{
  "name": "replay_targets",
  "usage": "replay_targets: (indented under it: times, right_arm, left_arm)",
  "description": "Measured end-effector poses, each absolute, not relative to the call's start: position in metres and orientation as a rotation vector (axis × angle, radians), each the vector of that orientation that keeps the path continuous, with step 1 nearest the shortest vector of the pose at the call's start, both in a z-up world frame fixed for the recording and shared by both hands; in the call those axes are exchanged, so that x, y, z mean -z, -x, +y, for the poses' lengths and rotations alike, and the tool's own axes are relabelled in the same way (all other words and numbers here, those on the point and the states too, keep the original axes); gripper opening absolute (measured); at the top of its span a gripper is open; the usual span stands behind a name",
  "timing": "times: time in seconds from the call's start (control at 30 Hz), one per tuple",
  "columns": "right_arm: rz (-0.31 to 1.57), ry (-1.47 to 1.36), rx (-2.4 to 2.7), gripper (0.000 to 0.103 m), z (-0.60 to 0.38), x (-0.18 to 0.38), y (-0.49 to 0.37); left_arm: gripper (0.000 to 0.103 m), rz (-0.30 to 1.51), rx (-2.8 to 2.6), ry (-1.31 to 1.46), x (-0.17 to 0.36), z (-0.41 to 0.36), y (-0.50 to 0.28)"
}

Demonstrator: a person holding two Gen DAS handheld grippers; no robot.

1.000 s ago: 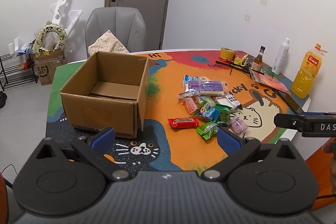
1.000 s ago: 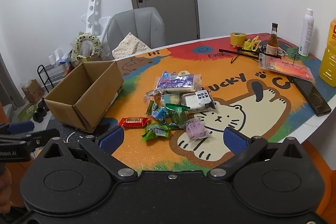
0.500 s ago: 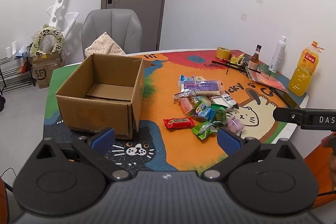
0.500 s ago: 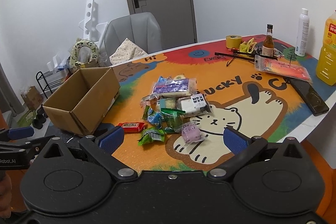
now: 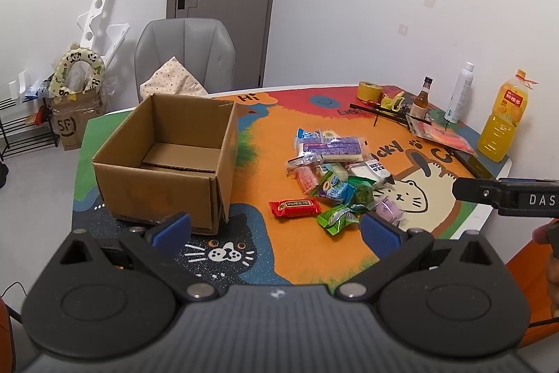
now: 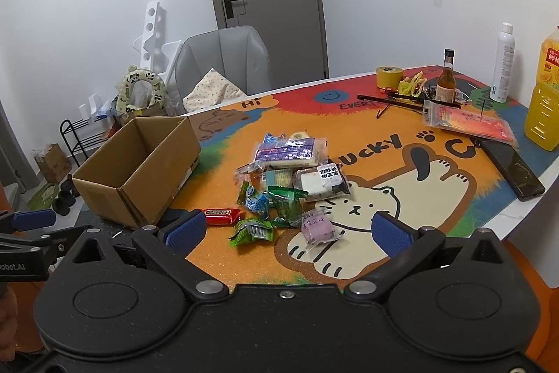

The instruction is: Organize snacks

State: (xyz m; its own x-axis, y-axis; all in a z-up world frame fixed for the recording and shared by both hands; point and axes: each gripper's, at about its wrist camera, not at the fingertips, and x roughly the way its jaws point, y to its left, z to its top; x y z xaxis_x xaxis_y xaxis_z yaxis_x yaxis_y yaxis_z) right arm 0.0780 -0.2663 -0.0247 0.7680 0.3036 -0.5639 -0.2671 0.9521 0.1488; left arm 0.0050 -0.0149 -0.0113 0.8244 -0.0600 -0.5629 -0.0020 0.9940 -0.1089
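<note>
Both grippers wide open w/ nothing held, left gripper (image 5: 274,228) & right gripper (image 6: 286,229) off table's near edge; snack pile (image 6: 291,177) mid-table, cardboard box (image 5: 167,159) left, so I'd grab the red bar (image 5: 294,207) first.

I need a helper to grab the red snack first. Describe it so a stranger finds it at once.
Start at the open brown cardboard box on the colourful cat-print table mat. Beside its near corner, at the snack pile's edge, lies a flat red rectangular wrapper with gold print. It is the pile's only red packet, set slightly apart from the green ones.
</note>
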Motion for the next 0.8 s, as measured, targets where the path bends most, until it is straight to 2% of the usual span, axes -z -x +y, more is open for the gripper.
replay_targets:
  times: [0.8]
  right_arm:
    - [0.573,-0.103,-0.360,0.103,-0.276,0.033,-0.082]
  left_arm:
    - [0.103,0.591,0.043,0.111,0.013,-0.020,-0.011]
